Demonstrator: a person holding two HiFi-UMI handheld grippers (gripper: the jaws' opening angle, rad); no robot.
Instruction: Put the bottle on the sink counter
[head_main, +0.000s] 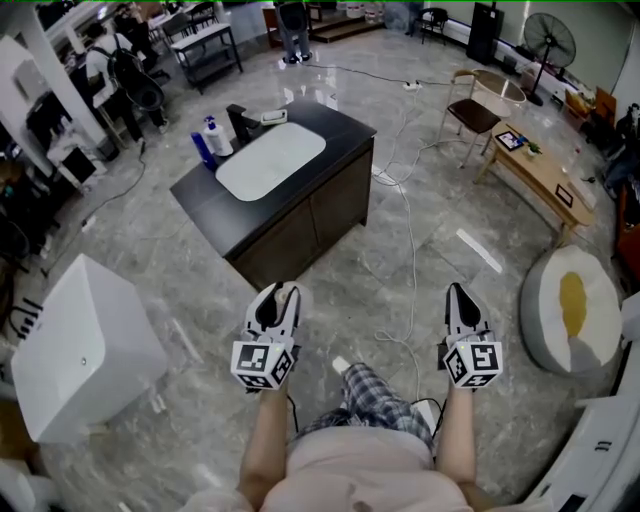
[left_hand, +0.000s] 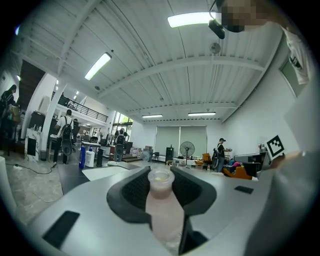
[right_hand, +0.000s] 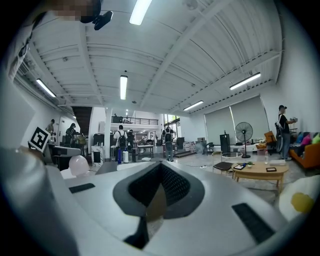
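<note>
A pale pink translucent bottle (left_hand: 161, 202) with a round cap stands between the dark pads of my left gripper (left_hand: 161, 172), which is shut on it. In the head view the left gripper (head_main: 279, 297) is held low in front of the person, pointing level toward the sink counter (head_main: 330, 125), a dark cabinet with a white basin (head_main: 270, 160) some way ahead across the floor. My right gripper (head_main: 459, 299) is level beside it, to the right. Its jaws (right_hand: 161, 167) meet at the tips with nothing between them.
A blue bottle (head_main: 203, 150) and a white bottle (head_main: 217, 138) stand at the counter's far left end. A white box (head_main: 85, 345) sits on the floor at left. A cable (head_main: 408, 250) trails over the floor. A chair (head_main: 474, 112), a wooden table (head_main: 540, 172) and a cushion (head_main: 572, 308) are at right.
</note>
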